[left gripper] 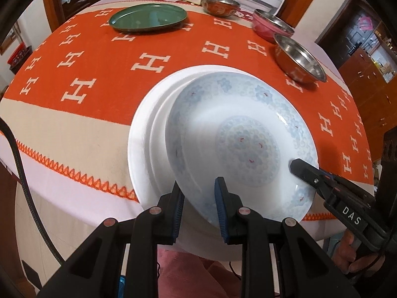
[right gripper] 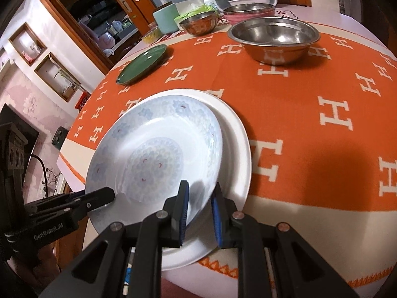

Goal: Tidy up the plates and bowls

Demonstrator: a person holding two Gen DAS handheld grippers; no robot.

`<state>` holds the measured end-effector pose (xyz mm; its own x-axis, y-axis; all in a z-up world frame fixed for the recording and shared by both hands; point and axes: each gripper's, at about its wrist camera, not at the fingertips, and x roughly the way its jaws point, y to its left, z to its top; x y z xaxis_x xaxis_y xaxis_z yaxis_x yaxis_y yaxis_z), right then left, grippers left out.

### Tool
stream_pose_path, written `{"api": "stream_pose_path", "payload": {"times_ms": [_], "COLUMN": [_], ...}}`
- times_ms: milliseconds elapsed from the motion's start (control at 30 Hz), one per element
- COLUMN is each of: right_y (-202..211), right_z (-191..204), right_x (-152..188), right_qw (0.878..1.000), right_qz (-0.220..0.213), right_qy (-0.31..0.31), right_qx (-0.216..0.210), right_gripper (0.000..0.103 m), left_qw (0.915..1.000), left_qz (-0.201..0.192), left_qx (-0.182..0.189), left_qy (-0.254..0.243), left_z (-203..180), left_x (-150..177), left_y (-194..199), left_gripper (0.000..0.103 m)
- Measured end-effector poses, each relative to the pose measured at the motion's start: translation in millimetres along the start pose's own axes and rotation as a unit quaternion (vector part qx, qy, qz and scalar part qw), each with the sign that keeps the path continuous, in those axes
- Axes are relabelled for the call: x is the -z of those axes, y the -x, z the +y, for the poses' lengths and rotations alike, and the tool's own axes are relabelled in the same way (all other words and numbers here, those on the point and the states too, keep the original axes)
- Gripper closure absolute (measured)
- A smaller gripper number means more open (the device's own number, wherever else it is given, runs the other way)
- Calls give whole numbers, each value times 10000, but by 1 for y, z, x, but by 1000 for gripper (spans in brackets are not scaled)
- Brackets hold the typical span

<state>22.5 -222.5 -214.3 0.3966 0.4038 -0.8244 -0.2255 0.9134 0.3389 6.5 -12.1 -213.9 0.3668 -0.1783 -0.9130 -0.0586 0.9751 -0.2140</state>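
Both claws grip one patterned plate over a plain white plate.

Left wrist view: left claw clamps the patterned plate's near rim above the white plate at the desk edge.
Right wrist view: right claw pinches the opposite rim.

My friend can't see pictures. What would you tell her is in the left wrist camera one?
Two black tools, the left tool and the right tool, pinch the near rim of a blue-flowered plate above a plain white plate on an orange tablecloth. Farther back sit a green plate and three metal bowls.
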Motion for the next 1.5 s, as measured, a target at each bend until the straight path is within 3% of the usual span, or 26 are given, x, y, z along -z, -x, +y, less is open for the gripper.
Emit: {"api": "stream_pose_path", "payload": {"times_ms": [467,767,867,1000,1300,1400,1500], "right_y": [-5,-2,9,24,41,42,43], "right_z": [6,10,9,8,1,5,14], "right_x": [-9,-10,-10,-14,-32,-39,-45], "right_qw": [9991,9975,9983,9986,9991,9990,9988], "right_qz": [194,427,261,16,-280,-328,-398], "right_qy": [349,538,523,514,258,194,139], "right_qx": [131,161,82,130,196,227,242], "right_gripper": [84,79,66,53,50,49,48], "left_qw": [9994,9995,9994,9993,9986,9979,9976], "left_qz": [223,7,-124,-211,-413,-449,-485], "left_qx": [-224,-304,-300,-310,-322,-461,-491], "left_qy": [112,89,77,26,-16,0,-12], "left_z": [-2,-1,0,0,10,21,32], "left_x": [-11,-12,-14,-19,-35,-43,-53], "left_y": [-14,7,16,27,57,69,79], "left_gripper": [80,67,55,54,40,26,24]}}
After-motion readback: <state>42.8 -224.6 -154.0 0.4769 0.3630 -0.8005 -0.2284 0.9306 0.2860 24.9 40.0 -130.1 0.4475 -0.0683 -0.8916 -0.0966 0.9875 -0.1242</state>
